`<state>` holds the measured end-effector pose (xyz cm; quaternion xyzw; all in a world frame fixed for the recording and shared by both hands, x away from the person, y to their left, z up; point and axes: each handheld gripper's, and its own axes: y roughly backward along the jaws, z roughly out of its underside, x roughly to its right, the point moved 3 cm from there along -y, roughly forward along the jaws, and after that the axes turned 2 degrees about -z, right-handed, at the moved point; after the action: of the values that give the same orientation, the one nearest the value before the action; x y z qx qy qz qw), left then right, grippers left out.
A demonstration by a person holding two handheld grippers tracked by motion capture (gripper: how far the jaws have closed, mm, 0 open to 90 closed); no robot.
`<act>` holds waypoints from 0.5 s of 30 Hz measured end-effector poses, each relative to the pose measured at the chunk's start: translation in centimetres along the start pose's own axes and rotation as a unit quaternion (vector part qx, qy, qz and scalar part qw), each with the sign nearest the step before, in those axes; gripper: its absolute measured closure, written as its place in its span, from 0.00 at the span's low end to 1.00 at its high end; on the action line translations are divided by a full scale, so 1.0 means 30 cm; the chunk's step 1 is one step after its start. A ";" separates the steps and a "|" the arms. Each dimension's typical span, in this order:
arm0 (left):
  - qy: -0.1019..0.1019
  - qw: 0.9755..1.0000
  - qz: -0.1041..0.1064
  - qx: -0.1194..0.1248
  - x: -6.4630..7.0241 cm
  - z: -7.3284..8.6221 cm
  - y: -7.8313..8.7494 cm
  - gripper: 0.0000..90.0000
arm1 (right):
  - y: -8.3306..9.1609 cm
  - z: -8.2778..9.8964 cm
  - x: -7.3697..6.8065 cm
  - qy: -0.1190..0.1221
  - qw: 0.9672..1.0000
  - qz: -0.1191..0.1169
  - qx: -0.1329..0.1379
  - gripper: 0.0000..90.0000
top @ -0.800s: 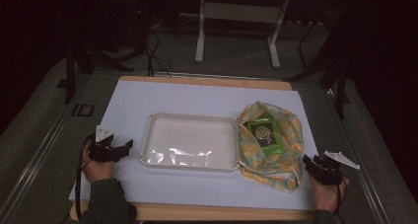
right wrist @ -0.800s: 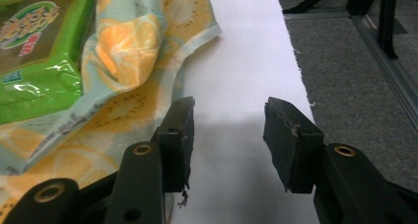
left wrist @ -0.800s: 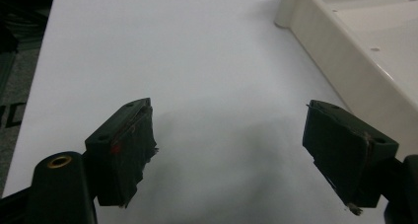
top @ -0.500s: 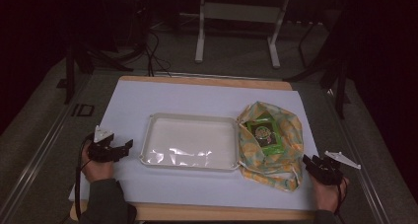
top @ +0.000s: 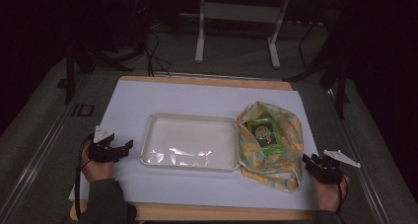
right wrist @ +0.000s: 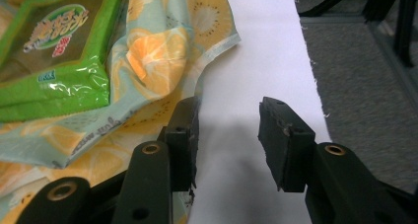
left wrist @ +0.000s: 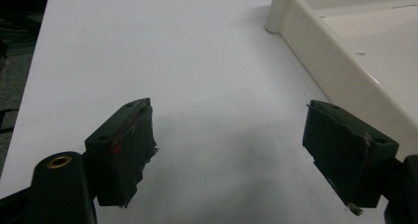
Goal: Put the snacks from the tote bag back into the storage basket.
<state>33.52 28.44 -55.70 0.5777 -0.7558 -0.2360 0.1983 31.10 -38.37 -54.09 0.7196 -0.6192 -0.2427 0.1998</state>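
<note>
Right gripper [right wrist: 227,135] jaws apart — bare table sheet [right wrist: 256,46] between, cloth [right wrist: 148,61] edge beside.

The left gripper [top: 120,148] is held low at the near left in the high view, gripped from behind by the left hand [top: 96,168], with a dark sleeve [top: 106,202] seen behind it; its jaws are spread wide with nothing between them, and a torn pad [left wrist: 129,150] is seen in the left gripper view. The right gripper [top: 311,162] is held low at the near right by the right hand [top: 329,191], its jaws parted about halfway and closed on nothing.
</note>
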 end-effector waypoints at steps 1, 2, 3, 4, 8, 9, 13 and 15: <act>0.000 1.000 0.000 0.000 0.000 0.000 0.000 0.22 | 0.002 -0.002 -0.003 0.002 1.000 0.000 -0.001 0.66; 0.001 1.000 -0.002 0.003 0.000 0.000 0.003 0.22 | 0.005 -0.005 -0.005 0.005 1.000 0.000 0.000 0.66; 0.001 1.000 -0.002 0.003 0.000 0.000 0.003 0.22 | 0.005 -0.005 -0.005 0.005 1.000 0.000 0.000 0.66; 0.002 1.000 0.000 0.005 -0.001 0.000 0.003 0.22 | 0.006 -0.008 -0.010 0.008 1.000 0.002 -0.001 0.66; 0.003 1.000 -0.001 0.007 -0.003 0.001 0.005 0.22 | 0.011 -0.020 -0.014 0.010 1.000 -0.002 -0.005 0.67; 0.003 1.000 -0.001 0.007 -0.003 0.001 0.005 0.22 | 0.014 -0.024 -0.014 0.009 1.000 -0.004 -0.006 0.67; 0.005 1.000 0.001 0.008 -0.004 0.001 0.005 0.22 | 0.031 -0.044 -0.010 0.001 1.000 -0.009 -0.001 0.67; 0.002 1.000 0.000 0.007 -0.002 0.001 0.005 0.22 | 0.048 -0.063 -0.003 -0.001 1.000 -0.011 0.000 0.67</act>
<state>33.41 28.55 -55.64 0.5793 -0.7573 -0.2290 0.1960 31.07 -38.51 -51.72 0.7264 -0.6112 -0.2456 0.1962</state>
